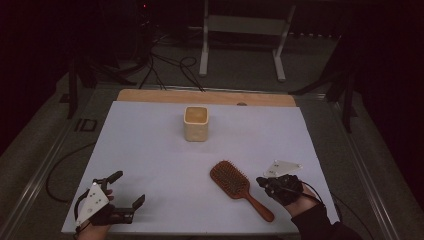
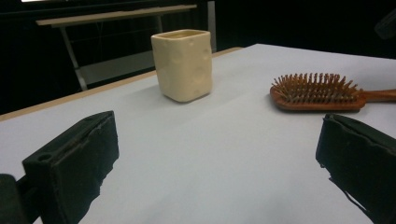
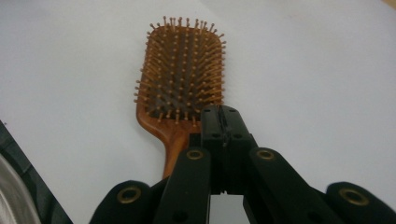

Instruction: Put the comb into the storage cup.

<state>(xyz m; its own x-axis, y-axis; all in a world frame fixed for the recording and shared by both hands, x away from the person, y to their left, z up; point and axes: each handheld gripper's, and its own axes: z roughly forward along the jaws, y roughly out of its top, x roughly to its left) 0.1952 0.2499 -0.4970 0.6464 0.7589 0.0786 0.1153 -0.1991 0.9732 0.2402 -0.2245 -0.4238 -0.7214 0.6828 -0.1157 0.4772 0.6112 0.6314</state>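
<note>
The left gripper (image 1: 127,189) rests low with jaws spread wide; the right gripper (image 1: 261,181) has jaws pressed together.

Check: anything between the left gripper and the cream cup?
Nothing: in the left gripper view, bare white table runs from the open left gripper to the cream cup. The hairbrush lies off to the side.

My high view was dim, its surroundings nearly black around the paler tabletop (image 1: 150,150). Both gripper views looked brighter but soft. The cup (image 2: 183,64) cast only a faint shadow.

A dark lab: white-covered table (image 1: 150,150), floor cables (image 1: 165,65), metal frame (image 1: 240,25).
</note>
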